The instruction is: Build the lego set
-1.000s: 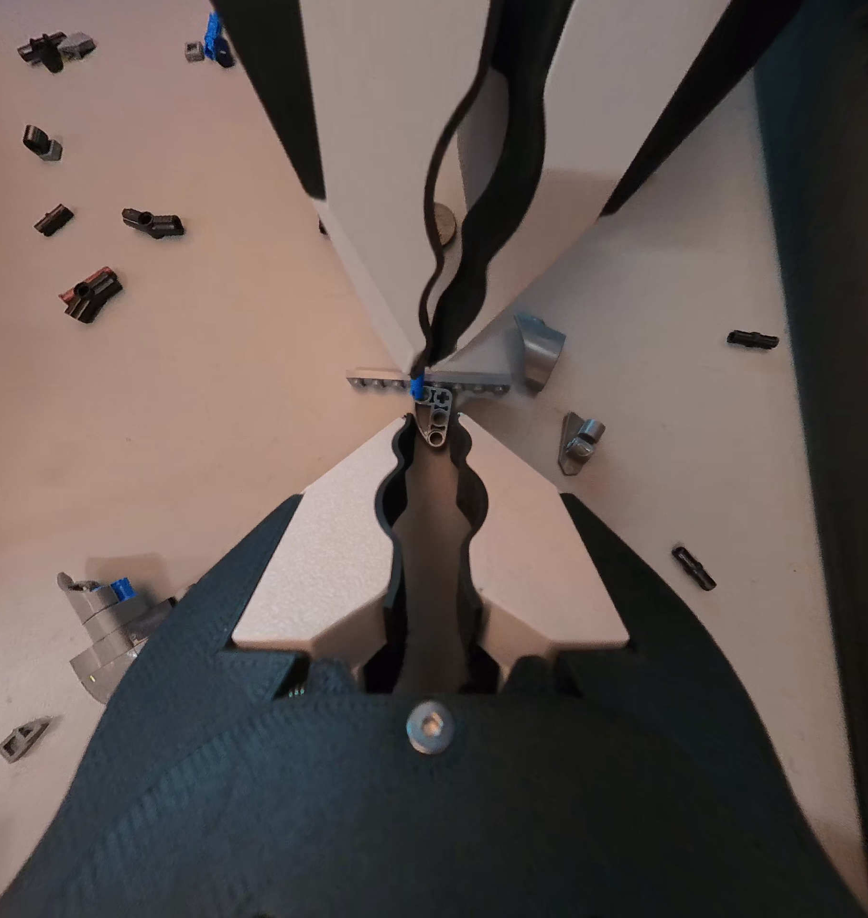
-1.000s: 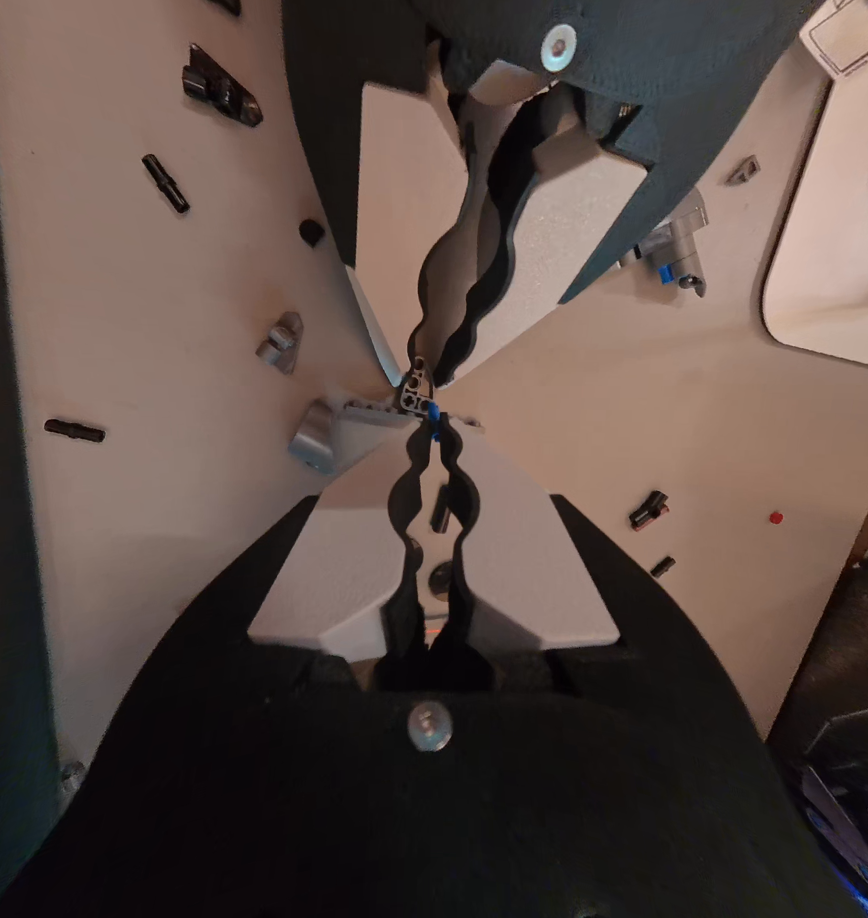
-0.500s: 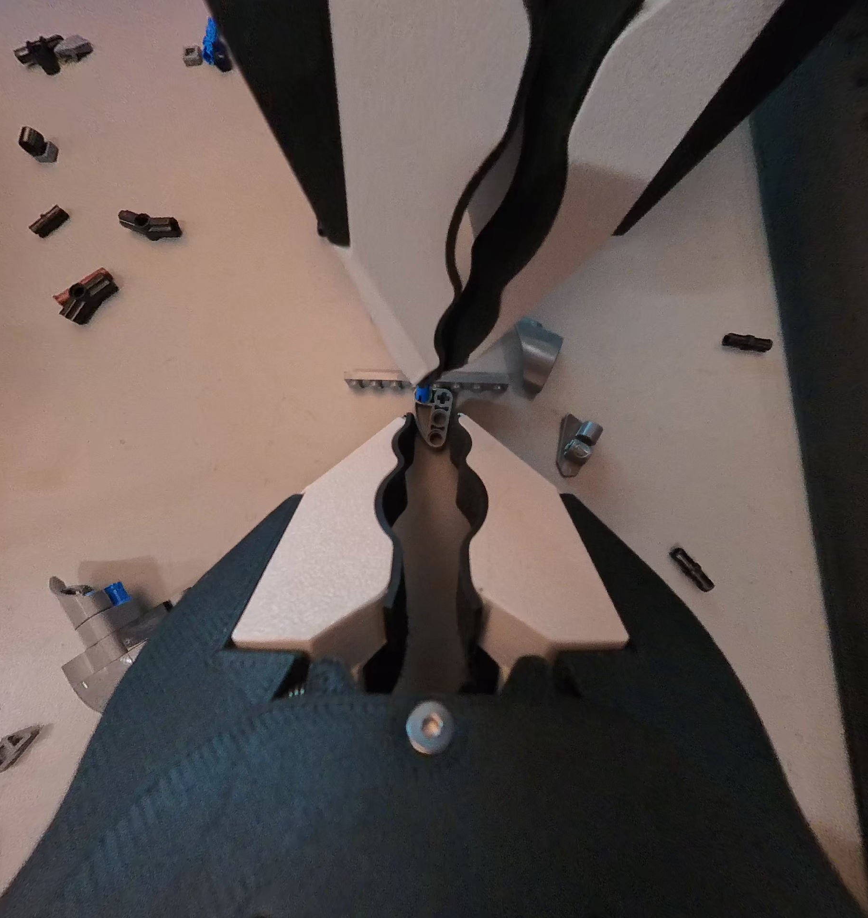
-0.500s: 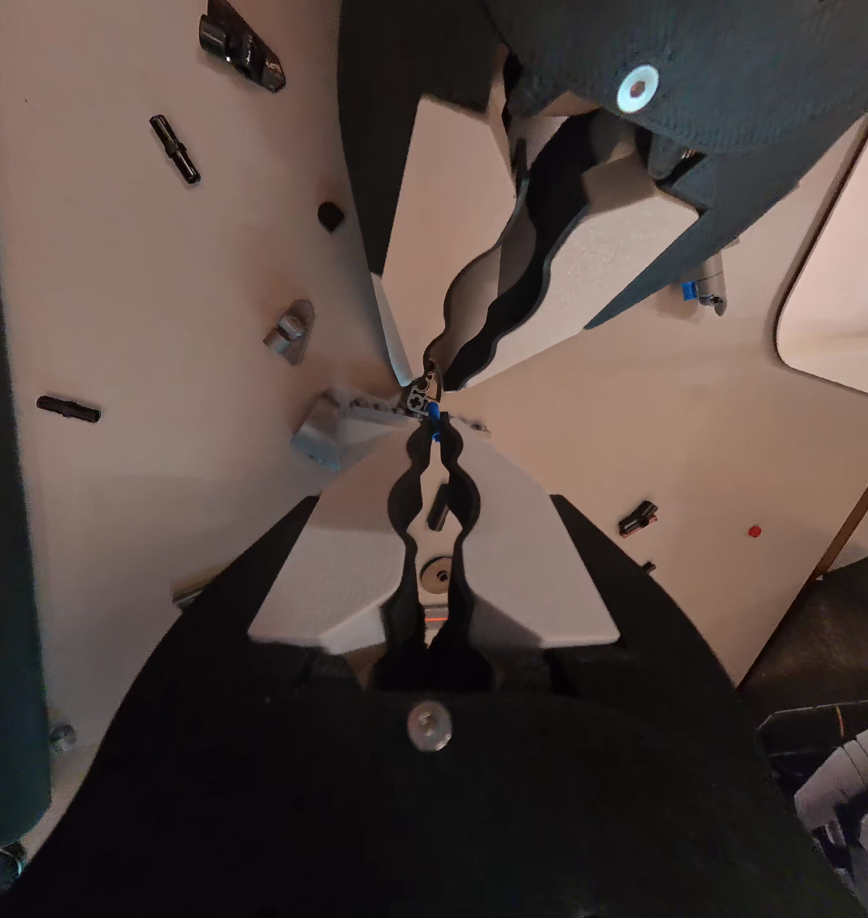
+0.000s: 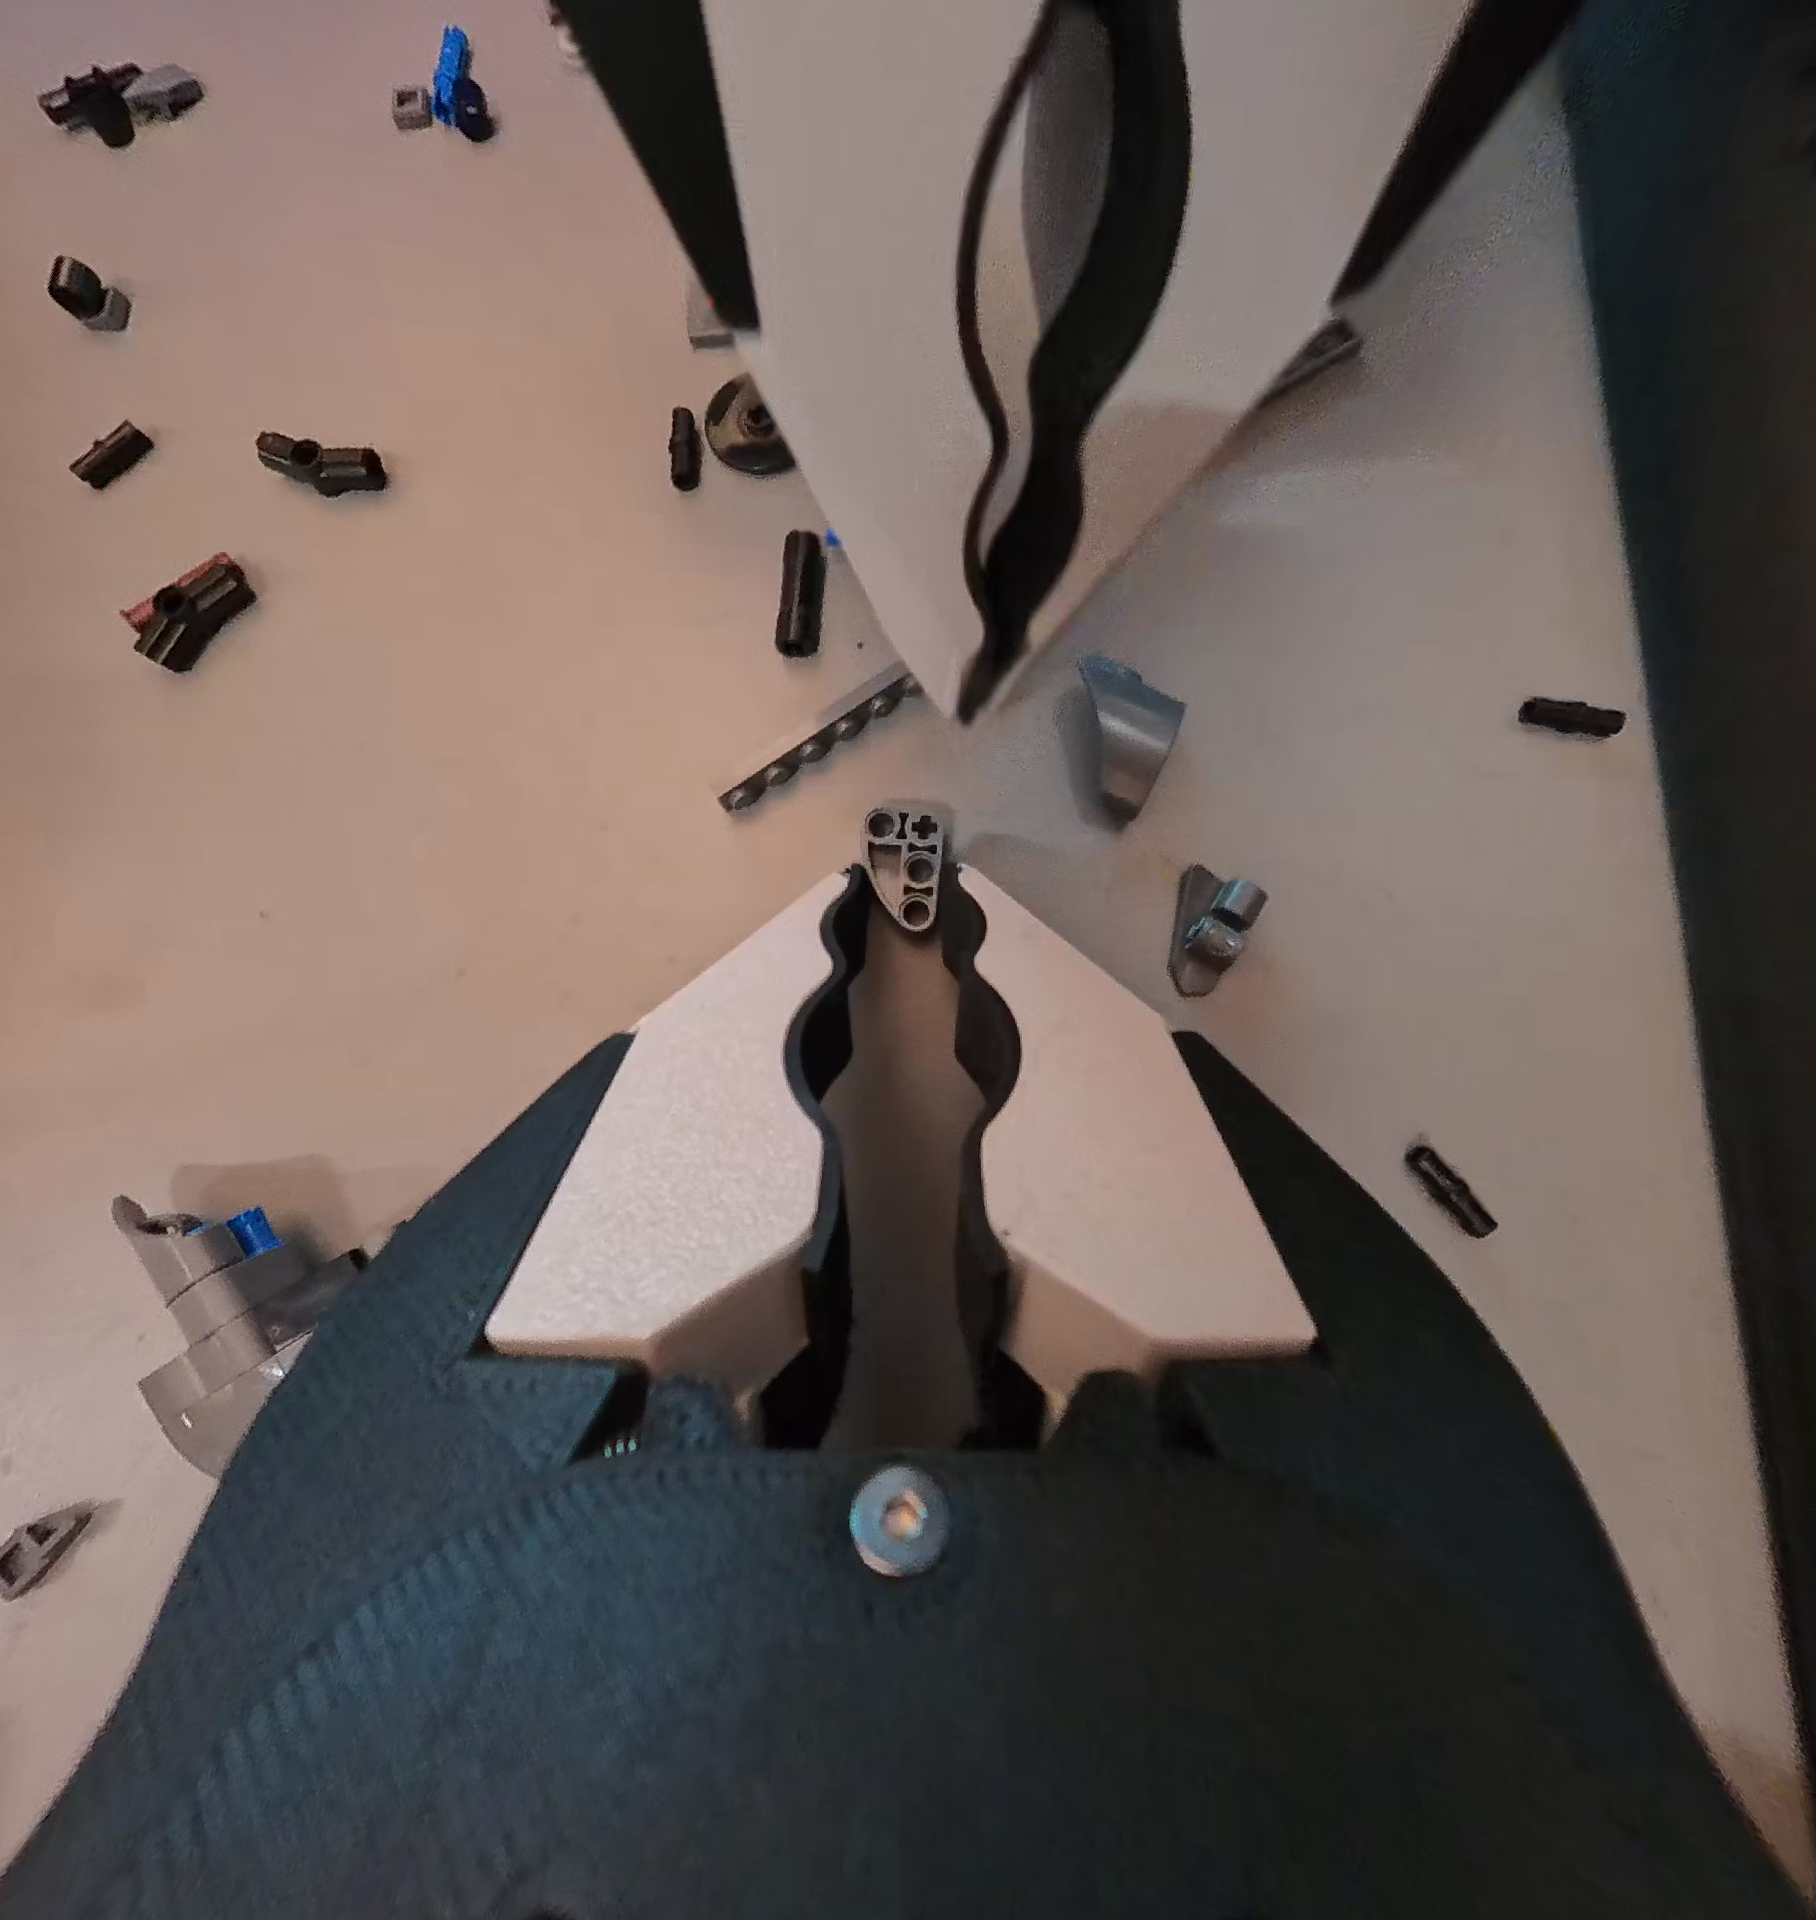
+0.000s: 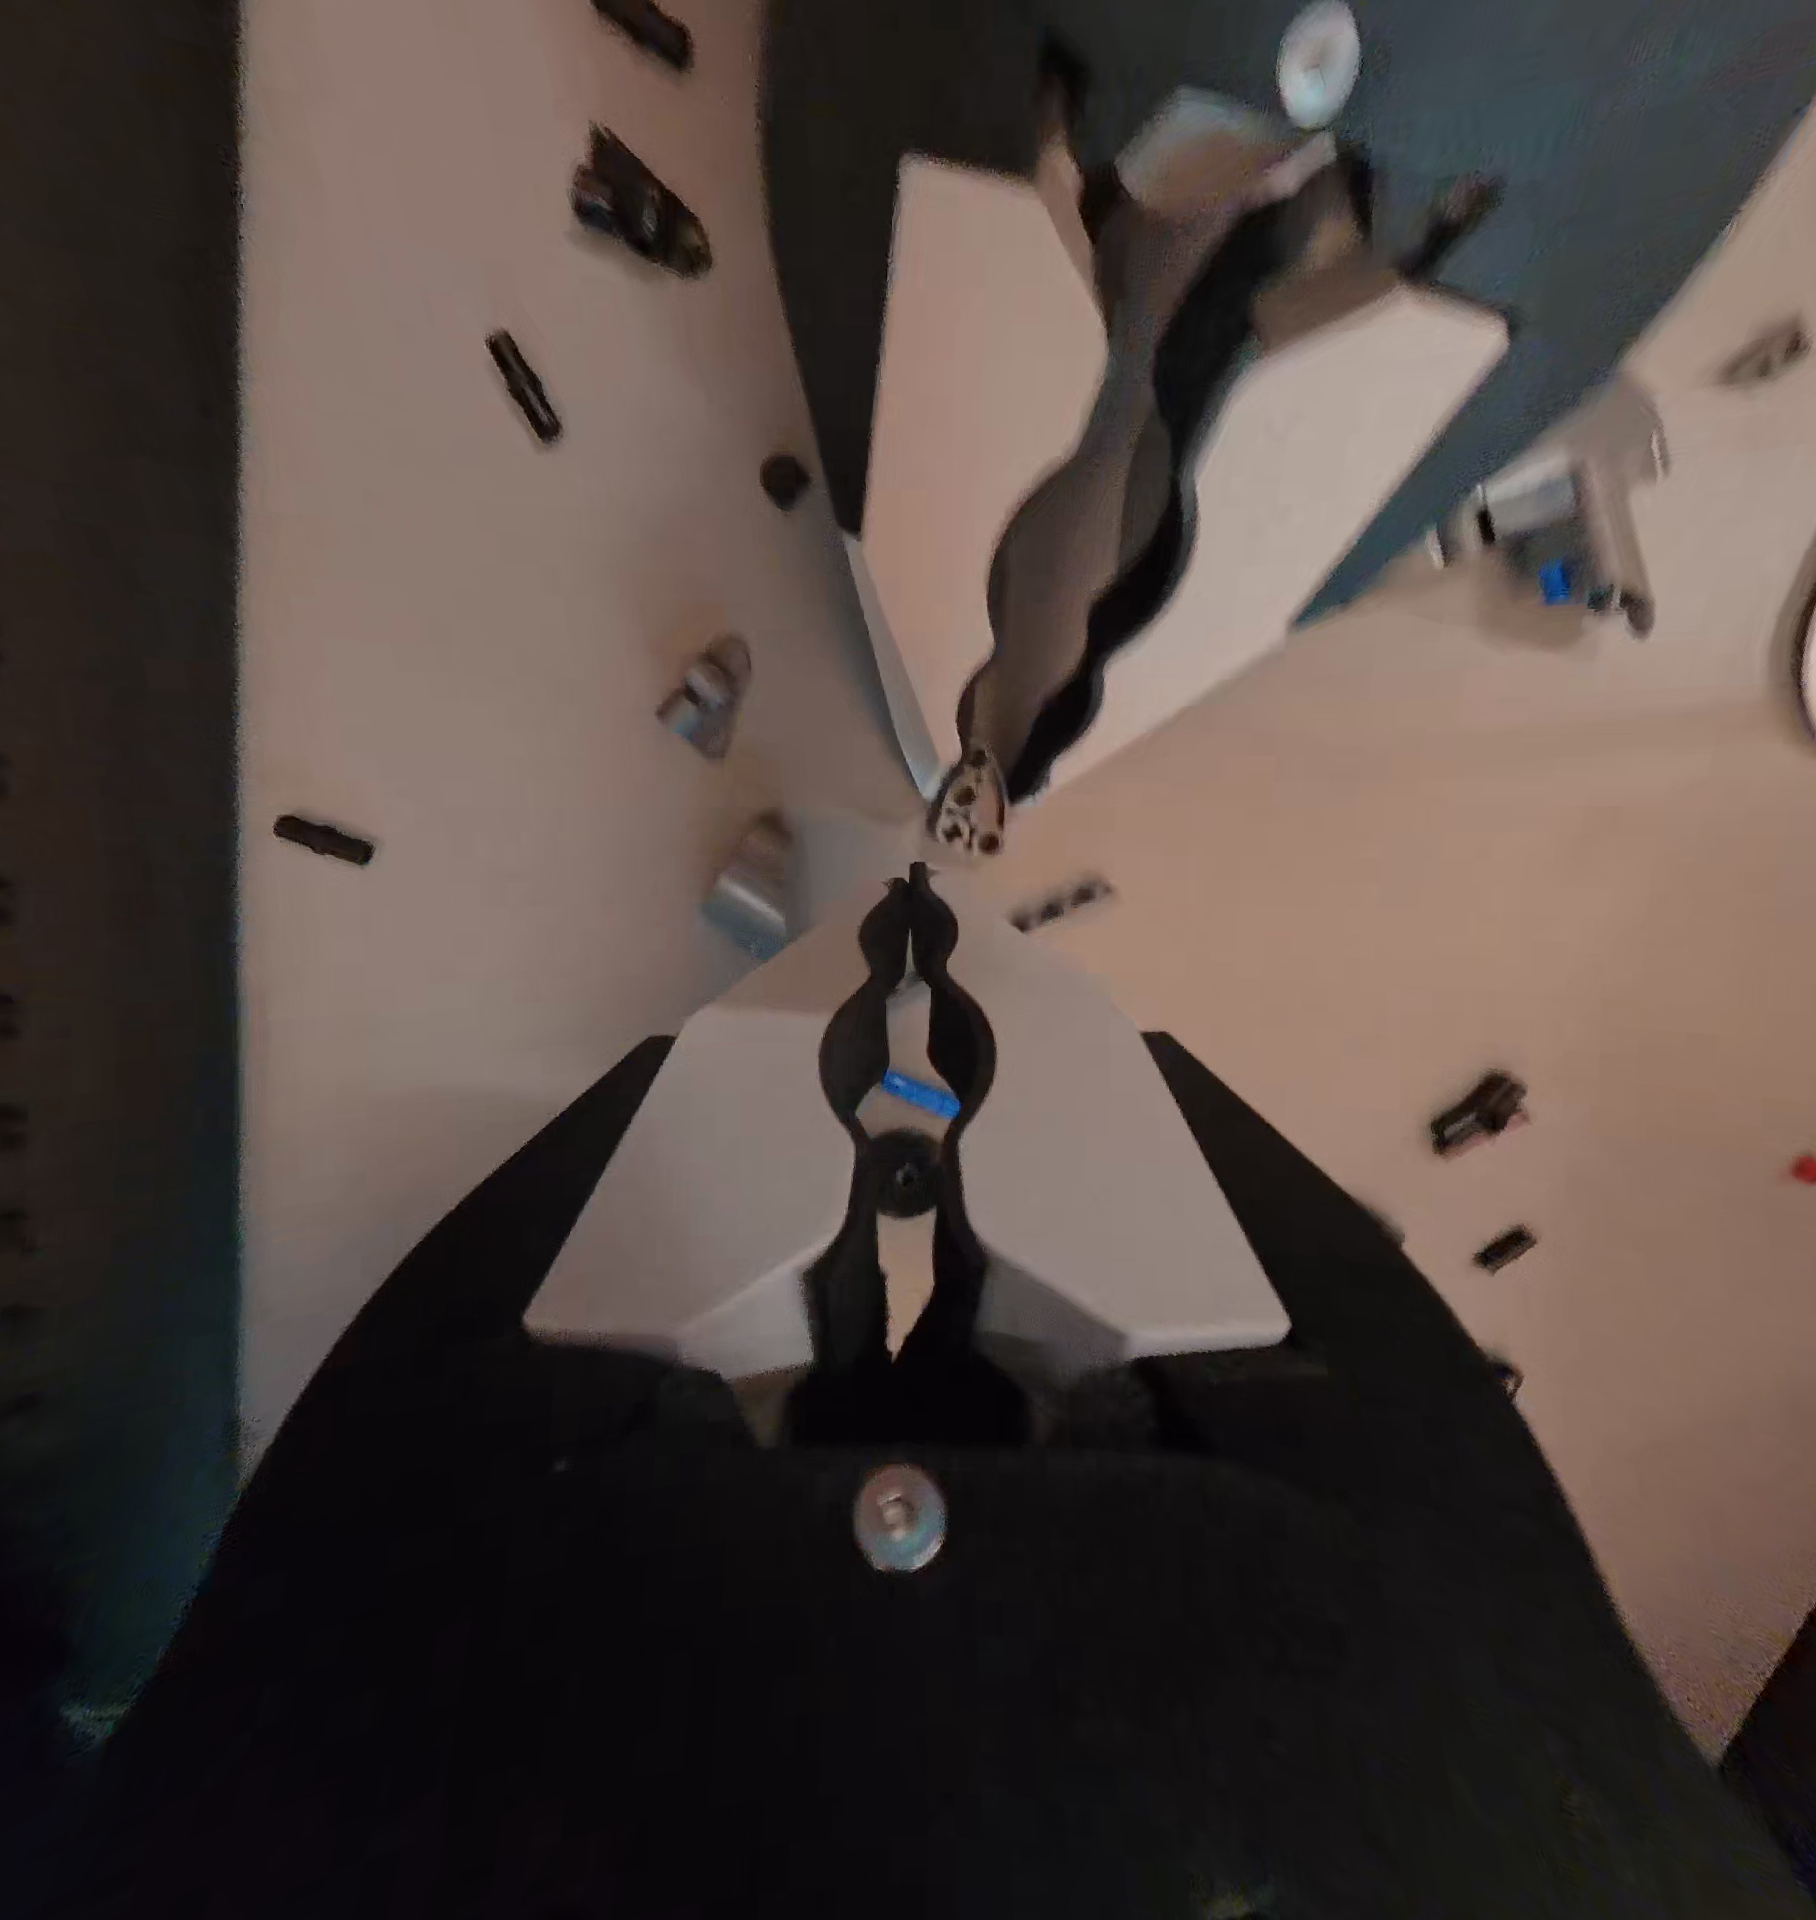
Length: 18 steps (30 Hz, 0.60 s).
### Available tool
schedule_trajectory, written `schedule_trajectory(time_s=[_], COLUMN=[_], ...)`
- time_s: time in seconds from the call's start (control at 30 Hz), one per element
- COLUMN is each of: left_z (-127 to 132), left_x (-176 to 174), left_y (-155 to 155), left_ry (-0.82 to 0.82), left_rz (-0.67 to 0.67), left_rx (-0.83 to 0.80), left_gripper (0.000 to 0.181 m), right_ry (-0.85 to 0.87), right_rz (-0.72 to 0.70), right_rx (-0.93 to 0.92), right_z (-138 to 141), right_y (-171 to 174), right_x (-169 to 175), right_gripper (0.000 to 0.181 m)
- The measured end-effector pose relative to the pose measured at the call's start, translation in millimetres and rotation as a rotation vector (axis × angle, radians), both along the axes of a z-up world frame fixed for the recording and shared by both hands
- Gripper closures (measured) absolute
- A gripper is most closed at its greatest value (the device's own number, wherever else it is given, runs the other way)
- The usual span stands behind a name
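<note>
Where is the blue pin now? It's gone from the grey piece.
In the right wrist view, the blue pin lies on the table, seen between the right gripper fingers.

Dim warm light; right view motion-blurred, edges warped

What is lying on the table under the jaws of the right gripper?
Through the gap between the right gripper jaws, a blue pin and a black round piece show on the table. The jaws hide anything else below.
</note>
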<state>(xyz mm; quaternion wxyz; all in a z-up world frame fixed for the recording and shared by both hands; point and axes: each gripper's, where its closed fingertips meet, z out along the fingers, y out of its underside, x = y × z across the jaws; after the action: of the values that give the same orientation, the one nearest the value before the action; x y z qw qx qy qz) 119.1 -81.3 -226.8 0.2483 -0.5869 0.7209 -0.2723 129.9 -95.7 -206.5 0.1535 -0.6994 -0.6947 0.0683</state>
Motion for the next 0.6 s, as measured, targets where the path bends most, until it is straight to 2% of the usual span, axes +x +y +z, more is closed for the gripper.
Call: schedule_trajectory(time_s=[0.2, 0.4, 0.47, 0.6], left_z=[0, 0, 1, 0], left_x=[0, 6, 5, 5], left_y=[-1, 2, 4, 1], left_ry=[-0.012, -0.03, -0.04, -0.05], left_rz=[0.004, 0.06, 0.068, 0.073], left_rx=[-0.019, -0.007, 0.028, 0.02], left_gripper=[0.167, 0.159, 0.154, 0.164], right_ry=[0.125, 0.06, 0.13, 0.273], right_rz=[-0.163, -0.189, -0.19, -0.19], right_rx=[0.026, -0.009, -0.014, 0.045], right_z=[20, -20, -19, -14], right_y=[9, 6, 6, 13], right_x=[33, 54, 52, 46], right_gripper=[0.181, 0.17, 0.169, 0.165])
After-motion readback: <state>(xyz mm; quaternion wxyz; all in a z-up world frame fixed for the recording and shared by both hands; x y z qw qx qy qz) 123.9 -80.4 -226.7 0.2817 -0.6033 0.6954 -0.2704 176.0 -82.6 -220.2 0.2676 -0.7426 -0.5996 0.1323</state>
